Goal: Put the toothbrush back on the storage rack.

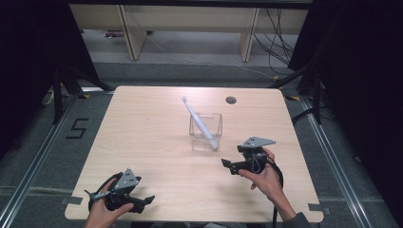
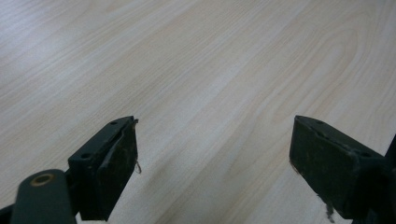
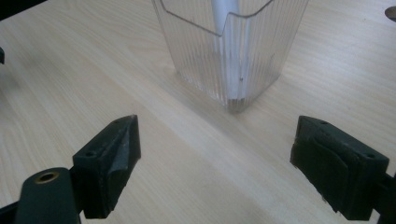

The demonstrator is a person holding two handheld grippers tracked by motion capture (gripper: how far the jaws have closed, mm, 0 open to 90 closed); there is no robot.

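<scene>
A clear ribbed plastic cup (image 1: 206,131) stands at the centre of the pale wooden surface (image 1: 142,142), a white toothbrush (image 1: 199,122) leaning in it. The right claw (image 1: 231,165), jaws wide and empty, sits just lower right of it. The left claw (image 1: 145,202), also wide, is at lower left.

The light came evenly from above and the table (image 1: 142,137) was bright, while the room around it stayed dark. Shadows were soft. Near jaws in both gripper views looked slightly blurred.
</scene>
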